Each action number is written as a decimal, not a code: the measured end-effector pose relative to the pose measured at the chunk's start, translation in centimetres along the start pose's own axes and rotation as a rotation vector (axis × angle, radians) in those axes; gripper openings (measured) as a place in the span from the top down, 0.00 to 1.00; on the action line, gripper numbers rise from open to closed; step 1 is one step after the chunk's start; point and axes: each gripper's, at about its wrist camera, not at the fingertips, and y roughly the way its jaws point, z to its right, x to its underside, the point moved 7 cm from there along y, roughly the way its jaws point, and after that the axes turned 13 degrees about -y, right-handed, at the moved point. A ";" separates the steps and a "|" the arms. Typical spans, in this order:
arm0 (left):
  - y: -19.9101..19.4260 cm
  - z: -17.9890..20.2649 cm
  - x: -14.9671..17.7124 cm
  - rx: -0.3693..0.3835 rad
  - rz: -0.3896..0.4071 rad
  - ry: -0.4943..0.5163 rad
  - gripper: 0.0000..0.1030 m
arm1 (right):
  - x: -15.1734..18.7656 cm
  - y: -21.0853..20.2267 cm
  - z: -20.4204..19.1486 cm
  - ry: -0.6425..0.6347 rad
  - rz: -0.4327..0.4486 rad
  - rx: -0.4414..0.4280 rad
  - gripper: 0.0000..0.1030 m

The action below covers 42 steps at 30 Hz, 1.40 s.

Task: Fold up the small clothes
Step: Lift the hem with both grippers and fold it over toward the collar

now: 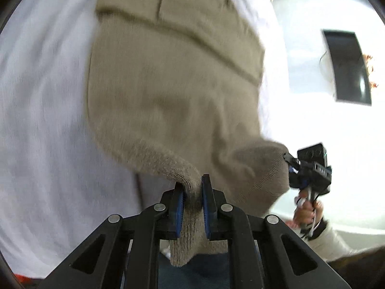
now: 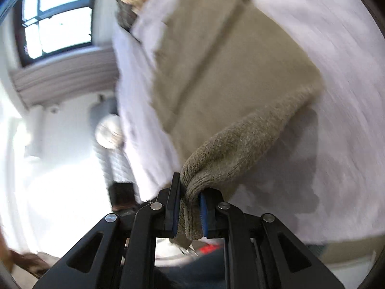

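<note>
Left gripper (image 1: pixel 192 201): clamped narrow on a bunched corner of the beige knit garment (image 1: pixel 173 91), knit pinched between its blue pads (image 1: pixel 179 213).
Right gripper (image 2: pixel 189 213): likewise narrow, gripping another thick rolled edge of the same garment (image 2: pixel 216 77).
Garment: spread on a white sheet-covered surface (image 1: pixel 43 120), its near edge lifted by both grippers; it fills the left view from 6 toward 12 o'clock.
Other gripper seen: the right gripper (image 1: pixel 287 160) at 4 o'clock in the left view, held by a hand (image 1: pixel 306 210).
Background: window (image 2: pixel 57 16) at 10 o'clock in the right view; both views blurred.
</note>
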 end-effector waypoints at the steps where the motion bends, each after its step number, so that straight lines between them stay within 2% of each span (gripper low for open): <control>1: -0.7 0.6 -1.3 0.012 0.034 0.000 0.86 | -1.2 0.0 -0.8 -0.008 0.024 -0.023 0.85; 5: -2.5 2.6 -6.0 0.042 0.142 0.018 0.86 | -7.3 0.4 -3.3 -0.050 0.108 -0.112 0.85; 10: -4.2 4.6 -13.4 0.031 0.284 0.044 0.86 | -14.7 2.0 -4.2 -0.070 0.162 -0.115 0.85; 11: -4.1 4.9 -15.0 0.008 0.326 0.050 0.86 | -16.4 2.8 -3.7 -0.065 0.171 -0.099 0.85; 14: -4.2 4.0 -20.2 -0.060 0.389 0.040 0.86 | -20.4 5.4 -1.5 -0.019 0.172 -0.068 0.85; 17: -2.7 3.9 -22.8 -0.105 0.433 0.026 0.86 | -23.1 8.5 1.0 0.013 0.148 -0.030 0.85; 19: -1.6 3.2 -24.0 -0.150 0.455 0.026 0.85 | -23.6 9.1 2.7 0.041 0.148 -0.039 0.85; 22: 0.9 2.0 -24.8 -0.212 0.456 0.017 0.85 | -24.3 9.4 4.9 0.093 0.155 -0.053 0.82; 24: 1.0 1.7 -24.7 -0.204 0.453 -0.004 0.85 | -24.5 9.4 5.6 0.125 0.157 -0.078 0.78; 25: 0.7 1.6 -24.6 -0.184 0.450 -0.018 0.85 | -24.7 9.3 5.6 0.134 0.161 -0.094 0.71; 26: 0.1 1.8 -24.5 -0.144 0.447 -0.039 0.85 | -24.6 8.8 5.7 0.136 0.164 -0.103 0.58; 28: -1.4 1.7 -23.7 -0.068 0.444 -0.064 0.85 | -24.6 7.3 5.0 0.130 0.181 -0.138 0.41; 30: -2.3 1.5 -23.5 -0.015 0.439 -0.093 0.85 | -25.3 6.6 3.8 0.105 0.194 -0.178 0.39; 33: -2.1 1.4 -22.9 -0.066 0.417 -0.053 0.85 | -25.6 6.2 2.1 0.051 0.185 -0.178 0.40; 35: -0.5 1.6 -21.9 -0.101 0.348 0.001 0.85 | -24.9 6.0 1.6 0.029 0.164 -0.171 0.40; 40: 4.1 2.4 -20.1 -0.104 0.181 0.059 0.85 | -23.9 7.6 2.6 0.042 0.101 -0.128 0.40; 42: 5.5 3.0 -19.9 -0.080 0.139 0.059 0.85 | -24.3 7.8 2.1 0.045 0.121 -0.171 0.40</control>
